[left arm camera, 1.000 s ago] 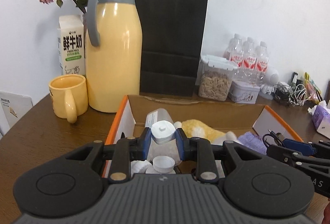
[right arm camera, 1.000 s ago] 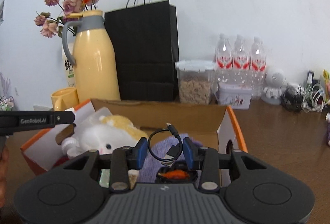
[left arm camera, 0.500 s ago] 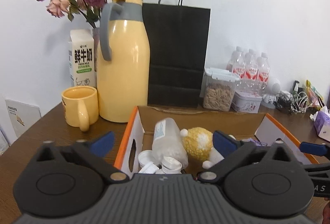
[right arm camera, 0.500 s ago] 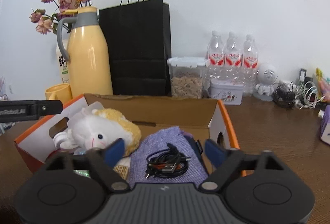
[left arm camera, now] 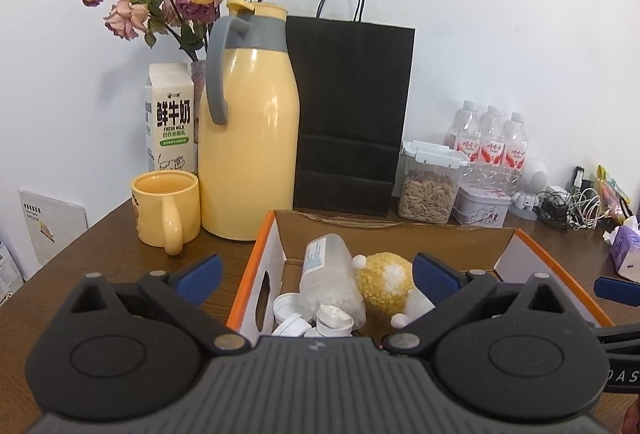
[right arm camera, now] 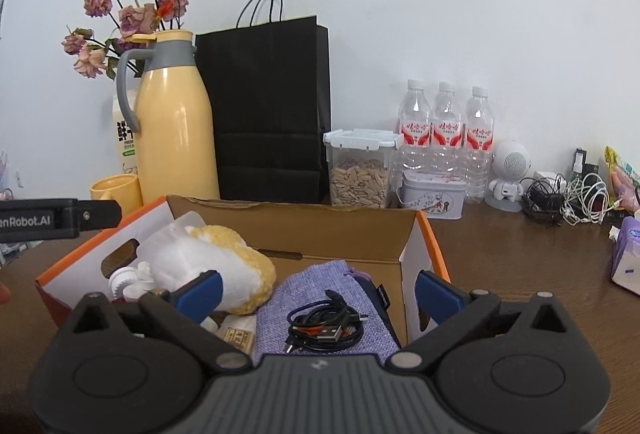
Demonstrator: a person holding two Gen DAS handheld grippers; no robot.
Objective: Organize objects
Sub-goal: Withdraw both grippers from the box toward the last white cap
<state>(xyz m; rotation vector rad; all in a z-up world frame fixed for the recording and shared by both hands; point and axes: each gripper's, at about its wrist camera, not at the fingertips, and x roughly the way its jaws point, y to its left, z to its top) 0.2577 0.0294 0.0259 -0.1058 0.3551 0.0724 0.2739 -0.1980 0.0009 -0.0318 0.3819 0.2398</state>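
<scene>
1. While both tools hang over the near edge of the cardboard box (right arm camera: 352,230), the left gripper (left arm camera: 316,276) stands spread as wide as it goes and has hold of nothing. Its jaws have just been opening, and the frosted bottle (left arm camera: 330,282) now lies loose in the box beyond them.
2. The right gripper (right arm camera: 318,292) is likewise fully spread and empty-handed, its jaws having just been opening. The coiled black cable (right arm camera: 326,326) rests free on the purple pouch (right arm camera: 320,306), between and below the blue pads.
3. The bottle lies in the box's left part, close to the orange-edged left wall. Its long axis runs from the near edge toward the far one, with the cap end nearest the tool among loose white caps (left arm camera: 312,318).
4. A plush toy (right arm camera: 224,266) fills the middle of the box, touching the bottle on its right side.
5. Judging by this layout, the left hand is nearer anything on the box's left side, the right hand nearer the pouch side. Both drops look finished.
6. Any further item would likely come from the table's (right arm camera: 520,266) far edge, well apart from both tools.
</scene>
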